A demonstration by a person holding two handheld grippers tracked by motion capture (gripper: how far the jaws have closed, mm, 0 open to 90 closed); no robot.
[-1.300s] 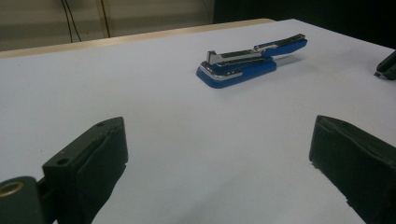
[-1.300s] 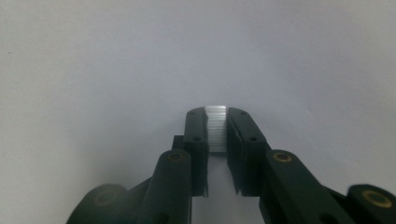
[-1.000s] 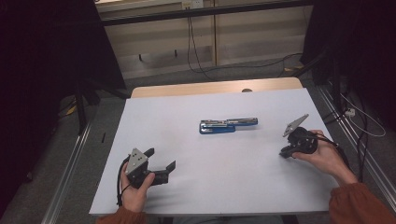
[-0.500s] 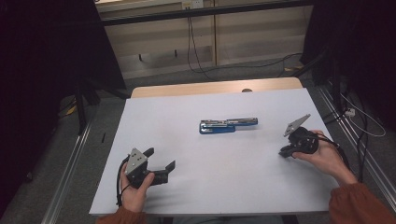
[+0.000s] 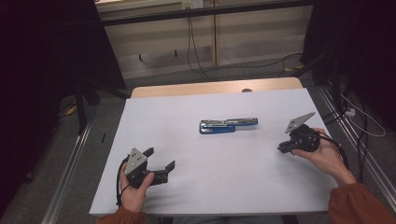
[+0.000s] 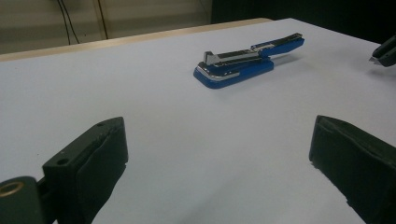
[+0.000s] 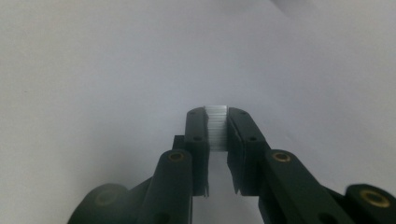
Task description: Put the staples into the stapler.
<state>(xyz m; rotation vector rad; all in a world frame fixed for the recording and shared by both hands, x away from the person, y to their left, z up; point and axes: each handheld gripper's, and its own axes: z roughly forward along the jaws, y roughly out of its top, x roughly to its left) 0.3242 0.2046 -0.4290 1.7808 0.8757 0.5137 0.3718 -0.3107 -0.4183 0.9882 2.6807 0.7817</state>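
A blue and silver stapler (image 5: pixel 228 125) lies swung open near the middle of the white table (image 5: pixel 177 112); in the left gripper view the stapler (image 6: pixel 243 63) sits well ahead of the jaws. My left gripper (image 5: pixel 161 157) rests at the front left, open, with bare table between its wide-set jaws (image 6: pixel 219 135). At the right, a hand holds my right gripper (image 5: pixel 281 149), pointing left toward the stapler. In the right gripper view it (image 7: pixel 216 114) is shut on a short silver strip of staples (image 7: pixel 217 130) pinched between the pads.
A wooden strip (image 5: pixel 215 87) runs along the table's far edge. Cables (image 5: pixel 196 51) trail over the floor behind, and metal rails (image 5: pixel 70 172) flank the table. The right gripper's tip (image 6: pixel 385 51) shows at the right edge of the left gripper view.
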